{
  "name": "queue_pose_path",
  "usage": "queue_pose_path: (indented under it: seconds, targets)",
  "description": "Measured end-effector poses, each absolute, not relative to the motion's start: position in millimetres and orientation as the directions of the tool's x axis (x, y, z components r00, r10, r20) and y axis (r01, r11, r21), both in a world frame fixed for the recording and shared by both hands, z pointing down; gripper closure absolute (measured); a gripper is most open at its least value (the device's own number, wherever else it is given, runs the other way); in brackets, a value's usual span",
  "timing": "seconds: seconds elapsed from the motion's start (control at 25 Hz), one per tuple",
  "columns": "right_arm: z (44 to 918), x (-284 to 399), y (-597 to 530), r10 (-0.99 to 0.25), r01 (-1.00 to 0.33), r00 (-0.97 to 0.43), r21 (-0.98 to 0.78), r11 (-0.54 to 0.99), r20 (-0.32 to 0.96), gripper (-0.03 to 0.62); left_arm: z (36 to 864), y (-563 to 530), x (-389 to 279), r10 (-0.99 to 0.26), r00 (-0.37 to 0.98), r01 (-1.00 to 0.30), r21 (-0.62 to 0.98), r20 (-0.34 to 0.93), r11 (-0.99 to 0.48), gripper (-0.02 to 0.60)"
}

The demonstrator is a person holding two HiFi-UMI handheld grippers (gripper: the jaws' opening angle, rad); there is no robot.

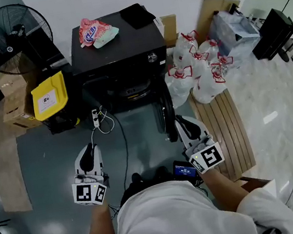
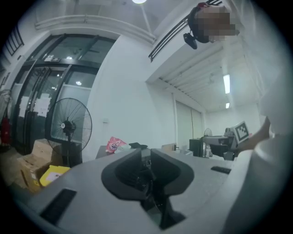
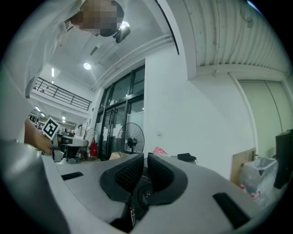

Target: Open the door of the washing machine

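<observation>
The washing machine [image 1: 120, 62] stands on the floor at the far middle of the scene, a black box seen steeply from above, with its front turned toward the person. A pink bag [image 1: 96, 32] and a flat black item lie on its top.

Both grippers are held low and near, pointing level at the machine and well apart from each other. The left gripper [image 1: 90, 150] sits to the left of the machine's front, just past a white power strip [image 1: 96, 118] on the floor. Its own view shows the jaws closed together with nothing between them. The right gripper [image 1: 182, 120] has its jaws all but touching, with only a thin slit between them, and it also holds nothing.

The coming move turns on a dark upright panel [image 1: 167, 117] that juts from the right side of the machine's front and runs toward the person. It looks like the door, perhaps already swung out on its edge, but the steep angle leaves that uncertain. The panel ends just beside the right gripper's tips, on their left, so that gripper is plainly the nearer one. The left gripper is well apart from the panel, on the other side of the front.

As I read it, any pull or grasp falls to the right hand, whose jaws would first need to part.
</observation>
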State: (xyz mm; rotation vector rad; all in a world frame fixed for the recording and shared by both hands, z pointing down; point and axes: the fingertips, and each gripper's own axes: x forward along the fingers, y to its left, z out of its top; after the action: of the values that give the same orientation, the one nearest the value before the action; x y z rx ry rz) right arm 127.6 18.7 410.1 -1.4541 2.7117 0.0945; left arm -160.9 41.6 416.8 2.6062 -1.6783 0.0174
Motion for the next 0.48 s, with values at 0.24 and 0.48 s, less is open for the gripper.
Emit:
queue_pose_path:
  seconds: [0.24, 0.48]
  targets:
    - [406, 103, 11, -0.844, -0.847, -0.531, 0.013, 0.532, -0.074, 0.546, 409, 34, -178, -0.907, 0.422, -0.907, 0.0, 0.013, -0.422, 0.514]
    - [404, 88, 9, -0.835, -0.837, -0.547, 0.03, 0.546, -0.062, 0.546, 408, 32, -194, -0.911, 0.412, -0.911, 0.032, 0.001, -0.412, 0.514]
